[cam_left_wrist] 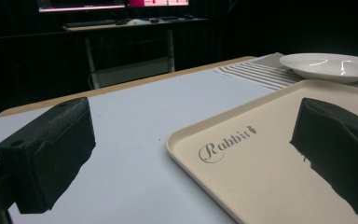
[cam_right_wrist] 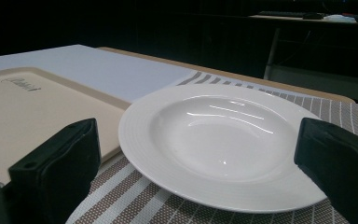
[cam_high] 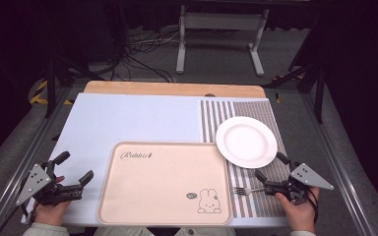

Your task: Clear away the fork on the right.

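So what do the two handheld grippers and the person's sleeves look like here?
Both the left gripper and right gripper are black, with two blocky, rough-textured jaws and a grey three-cornered plate on top. A dark cable trails from the right one. The sleeves are pale, greyish-white.

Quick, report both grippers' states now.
Left gripper: open, holding nothing, beside the tray.
Right gripper: open, holding nothing, near the plate and fork.

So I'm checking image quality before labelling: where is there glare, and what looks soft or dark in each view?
High view: table evenly lit, the surroundings dark, the fork small and soft. Left gripper view: the near jaws blurred, the tray lettering readable, the background nearly black. Right gripper view: bright streaks of glare in the white plate, the jaws out of focus, the striped mat sharp.
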A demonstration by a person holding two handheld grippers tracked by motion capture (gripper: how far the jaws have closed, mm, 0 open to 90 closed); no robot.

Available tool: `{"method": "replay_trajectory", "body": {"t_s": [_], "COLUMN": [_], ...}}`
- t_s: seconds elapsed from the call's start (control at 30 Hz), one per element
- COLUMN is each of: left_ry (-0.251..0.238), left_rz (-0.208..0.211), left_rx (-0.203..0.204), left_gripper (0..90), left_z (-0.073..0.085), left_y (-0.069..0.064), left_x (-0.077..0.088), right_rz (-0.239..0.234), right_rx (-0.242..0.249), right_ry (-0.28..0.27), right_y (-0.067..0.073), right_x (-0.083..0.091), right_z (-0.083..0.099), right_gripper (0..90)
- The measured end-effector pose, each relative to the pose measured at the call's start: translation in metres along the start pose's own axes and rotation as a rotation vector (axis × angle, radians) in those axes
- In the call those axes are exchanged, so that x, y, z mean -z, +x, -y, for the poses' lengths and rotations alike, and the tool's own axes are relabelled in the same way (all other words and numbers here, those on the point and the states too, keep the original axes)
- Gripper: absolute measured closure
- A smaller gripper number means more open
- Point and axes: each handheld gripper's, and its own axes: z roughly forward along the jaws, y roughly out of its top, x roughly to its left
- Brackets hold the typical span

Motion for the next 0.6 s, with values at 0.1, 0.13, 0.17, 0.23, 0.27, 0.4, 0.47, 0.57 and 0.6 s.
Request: {"method": "replay_trajectory", "body": {"t_s": [0.1, 0.13, 0.17, 0.23, 0.27, 0.4, 0.47, 0.57, 0.6], "left_ry": [-0.001, -0.002, -0.002, 0.001, 0.001, 0.002, 0.000, 0.002, 0.001], "left_rz": [-0.001, -0.002, -0.002, -0.001, -0.002, 0.001, 0.001, 0.001, 0.001], "left_rx": [-0.001, -0.001, -0.001, -0.001, -0.001, 0.001, 0.003, 0.003, 0.003], "left_gripper": [0.2, 0.2, 0.2, 0.2, 0.2, 0.2, 0.2, 0.2, 0.2], "left_z": [-0.0003, -0.0005, -0.0006, -0.0005, -0.0004, -0.0002, 0.0000, 0.0002, 0.0003], "left_y": [0.0000, 0.0001, 0.0001, 0.0000, -0.0001, 0.0001, 0.0000, 0.0000, 0.0001], "left_x": [0.0005, 0.0006, 0.0005, 0.0004, 0.0002, 0.0004, 0.0001, -0.0001, -0.0002], "right_rz": [0.002, 0.004, 0.001, -0.001, -0.001, -0.002, -0.005, -0.005, -0.008], "right_rx": [0.001, 0.002, 0.005, 0.005, 0.002, 0.003, 0.001, 0.002, 0.003], "right_ry": [0.001, -0.001, 0.000, 0.001, 0.001, 0.002, 0.002, 0.002, 0.004], "right_y": [-0.0001, -0.0002, -0.0002, -0.0002, -0.0004, -0.0001, 0.0003, 0.0000, -0.0002], "right_x": [0.0003, 0.0005, 0.0009, 0.0010, 0.0009, 0.0007, 0.0007, 0.0006, 0.0007], "right_z": [0.0001, -0.0001, -0.0002, -0.0001, 0.0000, -0.0002, -0.0006, -0.0005, -0.0004], "right_gripper": [1.1, 1.1, 1.1, 1.1, 1.1, 1.1, 1.1, 1.1, 1.1]}}
